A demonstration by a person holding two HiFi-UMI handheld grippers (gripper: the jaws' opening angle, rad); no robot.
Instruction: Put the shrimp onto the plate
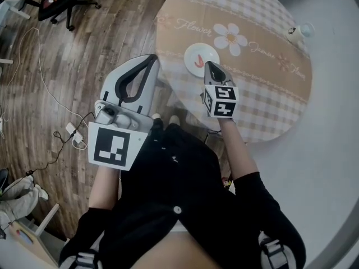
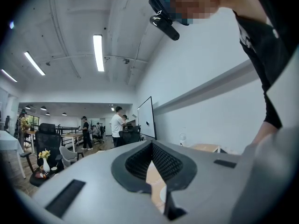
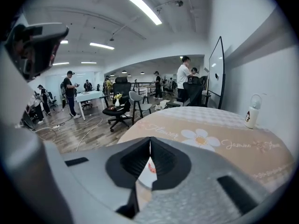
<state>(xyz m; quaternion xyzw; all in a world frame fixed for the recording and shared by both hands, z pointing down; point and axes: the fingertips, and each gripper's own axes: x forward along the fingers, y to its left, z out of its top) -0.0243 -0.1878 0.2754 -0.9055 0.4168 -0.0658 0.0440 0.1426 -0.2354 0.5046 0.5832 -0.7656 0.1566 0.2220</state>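
Shrimp (image 1: 199,61) is lying curled on the white plate (image 1: 212,50), which is sitting near the front edge of the round table (image 1: 263,94); I am holding the right gripper (image 1: 209,66) at the plate's near rim, its jaws meeting at the tips and gripping nothing; the left gripper (image 1: 150,60) is hovering beside the table, over the wooden floor (image 1: 67,55), its jaws likewise pressing together, nothing between them.

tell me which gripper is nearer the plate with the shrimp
The right gripper: its tip is right by the plate, while the left gripper hangs beside the table, over the wooden floor.
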